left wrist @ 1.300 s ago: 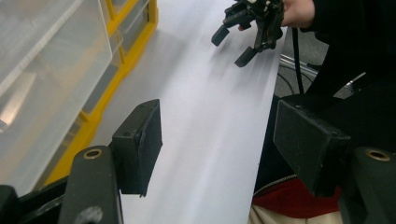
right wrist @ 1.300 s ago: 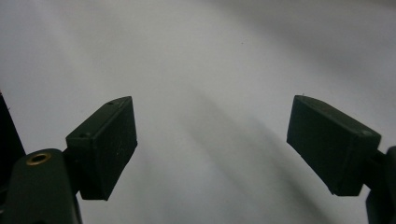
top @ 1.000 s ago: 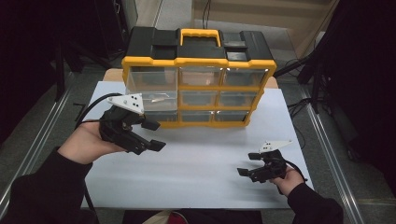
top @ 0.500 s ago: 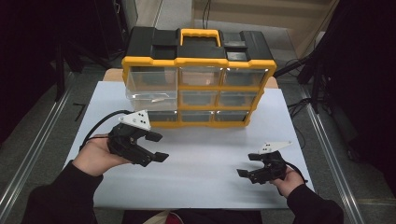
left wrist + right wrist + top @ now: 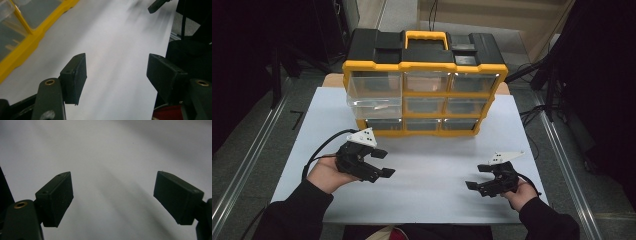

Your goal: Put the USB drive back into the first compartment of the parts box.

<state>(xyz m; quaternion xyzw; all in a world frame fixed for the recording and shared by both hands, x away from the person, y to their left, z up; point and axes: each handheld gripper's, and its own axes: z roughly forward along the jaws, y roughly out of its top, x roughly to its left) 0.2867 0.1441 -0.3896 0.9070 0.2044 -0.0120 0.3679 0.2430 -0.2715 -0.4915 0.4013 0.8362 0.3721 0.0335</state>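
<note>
Nearest the person, both hands rest low over the white surface (image 5: pixel 432 165), in front of the organizer (image 5: pixel 424 82), the yellow and black drawer cabinet that serves as the landmark here. The right gripper (image 5: pixel 478 181) sits well in front of the organizer's right end; in the right gripper view its jaws stand wide apart with nothing but bare white surface between them. The left gripper (image 5: pixel 382 162) lies in front of the organizer's left end and noticeably closer to it. Its jaws are also spread wide and empty, and in the left gripper view (image 5: pixel 116 72) the organizer's yellow base and clear drawers show up at the upper left.

Farther back, the organizer stands upright at the rear of the surface, its long axis running left to right across the person's view, with three rows of clear drawers facing the hands. The bottom-left drawer (image 5: pixel 383 123) is the one nearest the left jaws, lying just beyond them and slightly to their left. The jaws point to the right, along the organizer's front rather than at it, so reaching a drawer would likely call for the left hand to turn toward the cabinet face and move forward. The right hand looks the less likely one for that reach.
</note>
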